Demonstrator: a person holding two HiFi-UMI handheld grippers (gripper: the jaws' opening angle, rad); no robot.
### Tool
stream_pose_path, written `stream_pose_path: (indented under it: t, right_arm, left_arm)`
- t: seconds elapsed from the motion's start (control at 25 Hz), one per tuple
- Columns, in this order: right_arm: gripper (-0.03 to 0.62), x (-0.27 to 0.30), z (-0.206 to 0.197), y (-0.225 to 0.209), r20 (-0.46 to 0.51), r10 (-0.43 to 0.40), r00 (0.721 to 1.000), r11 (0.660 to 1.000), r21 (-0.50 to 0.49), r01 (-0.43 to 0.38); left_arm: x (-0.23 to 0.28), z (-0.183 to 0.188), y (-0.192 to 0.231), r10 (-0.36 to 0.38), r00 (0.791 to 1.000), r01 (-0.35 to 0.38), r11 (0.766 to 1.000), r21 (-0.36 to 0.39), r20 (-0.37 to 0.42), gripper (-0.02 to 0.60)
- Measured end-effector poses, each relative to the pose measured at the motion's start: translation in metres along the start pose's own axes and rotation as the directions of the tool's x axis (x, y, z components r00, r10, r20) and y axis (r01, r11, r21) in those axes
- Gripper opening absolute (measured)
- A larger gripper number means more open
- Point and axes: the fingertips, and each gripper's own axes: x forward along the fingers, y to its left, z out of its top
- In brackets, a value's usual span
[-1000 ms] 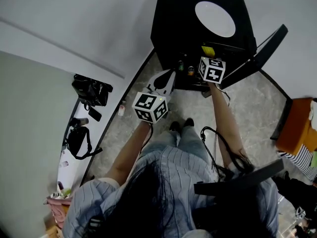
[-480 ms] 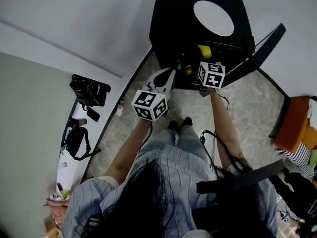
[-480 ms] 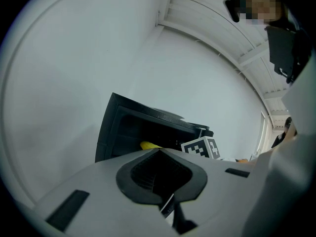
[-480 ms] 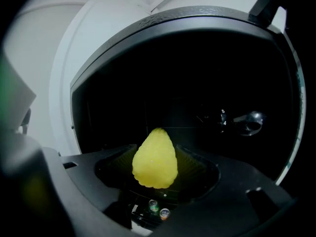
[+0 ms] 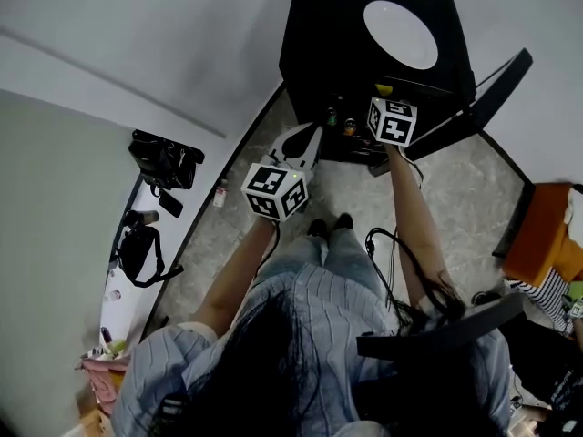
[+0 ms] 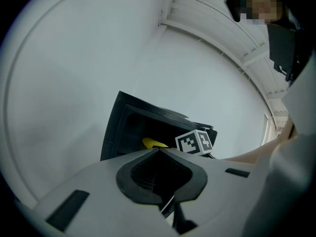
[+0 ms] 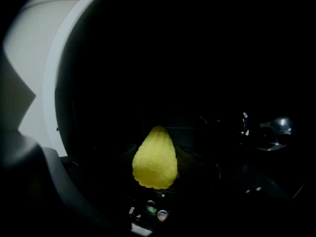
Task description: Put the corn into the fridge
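Left gripper (image 5: 301, 144) first, since it sits nearest me: the forearm comes up from about 7 o'clock of the head view, bent at the elbow, and carries it low over the floor (image 5: 460, 203) in front of the fridge (image 5: 319, 44). Its own view shows the two pale jaws pressed together at the tips with nothing between them. Beyond it, at about 1 o'clock, the right arm is stretched nearly straight, and the right gripper (image 5: 387, 106) reaches into the dark fridge opening, its marker cube (image 5: 392, 121) just at the front edge. From its own view I read the jaws as clamped on the corn (image 7: 155, 159), which stands tip forward in the middle of the frame, although the jaws themselves are very dim in there. From the head view the corn shows as a small yellow patch just past the cube, inside the cabinet. Two small bottles (image 5: 339, 122) stand on a lower shelf at the cube's 9 o'clock. The fridge door (image 5: 483, 98) hangs open toward 3 o'clock, and a white disc (image 5: 398, 35) lies on the fridge's black top at 12 o'clock.
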Motion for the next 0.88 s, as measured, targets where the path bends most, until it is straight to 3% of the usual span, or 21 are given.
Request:
stream_pose_path:
  t: [0.36, 0.56, 0.88]
  right_arm:
    - [0.262, -0.03, -0.003, -0.001, 0.072, -0.05, 0.996, 0.998, 0.042, 0.047]
    - [0.262, -0.067, -0.026, 0.01, 0.063, -0.041, 0.997, 0.991, 0.129, 0.033]
    - [0.262, -0.13, -0.025, 0.042, 0.085, 0.008, 0.996, 0.994, 0.104, -0.017]
  left_arm:
    - [-0.002, -0.003, 0.007, 0.012, 1.0, -0.012, 1.0, -0.026, 0.002, 0.008]
    - [-0.002, -0.004, 0.004, -0.004, 1.0, 0.004, 0.999, -0.035, 0.002, 0.008]
    - [-0.02, 0.0, -0.004, -0.052, 0.998, 0.054, 0.997, -0.057, 0.029, 0.007]
